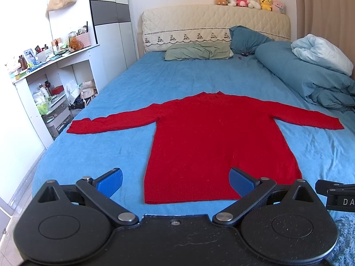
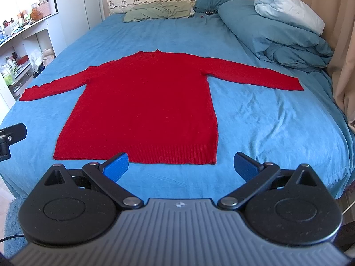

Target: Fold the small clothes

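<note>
red sweater (image 1: 213,137) flat on blue bed sheet (image 1: 124,84), sleeves spread wide, hem nearest, laid ready for folding | left gripper (image 1: 176,182) jaws spread, empty, apparently above the hem | right gripper (image 2: 180,166) jaws spread, empty, short of hem

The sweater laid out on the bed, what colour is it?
Plain red sweater, clearest in the right wrist view.

The sweater (image 1: 208,141) is plain bright red on a sky-blue bed (image 1: 124,84). Both hand-held grippers are black with textured blue pads (image 2: 116,166). The headboard (image 1: 213,22) is quilted cream.
</note>
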{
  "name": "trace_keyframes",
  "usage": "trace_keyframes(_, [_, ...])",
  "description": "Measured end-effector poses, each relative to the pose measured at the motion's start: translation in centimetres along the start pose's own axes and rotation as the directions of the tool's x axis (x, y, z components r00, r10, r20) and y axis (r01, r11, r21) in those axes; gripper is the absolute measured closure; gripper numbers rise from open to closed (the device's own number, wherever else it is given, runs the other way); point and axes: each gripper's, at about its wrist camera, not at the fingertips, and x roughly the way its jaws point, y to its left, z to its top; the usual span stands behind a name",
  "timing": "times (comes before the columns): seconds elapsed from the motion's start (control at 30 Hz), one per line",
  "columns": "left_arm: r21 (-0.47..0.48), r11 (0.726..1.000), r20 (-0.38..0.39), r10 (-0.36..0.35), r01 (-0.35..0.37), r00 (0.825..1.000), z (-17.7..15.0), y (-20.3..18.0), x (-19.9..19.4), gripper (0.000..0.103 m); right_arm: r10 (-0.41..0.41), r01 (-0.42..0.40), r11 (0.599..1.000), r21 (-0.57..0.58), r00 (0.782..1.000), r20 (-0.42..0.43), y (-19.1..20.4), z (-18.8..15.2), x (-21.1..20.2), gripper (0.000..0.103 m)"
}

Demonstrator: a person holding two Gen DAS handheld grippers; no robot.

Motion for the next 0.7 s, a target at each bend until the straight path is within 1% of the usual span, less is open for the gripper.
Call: trace_keyframes(0.7, [-0.001, 1.000, 0.019, 0.008, -0.008, 1.000, 0.00, 0.05, -0.59, 0.000, 0.015, -0.015, 1.000, -0.003, 1.000, 0.008, -0.11, -0.05, -0.42, 0.000])
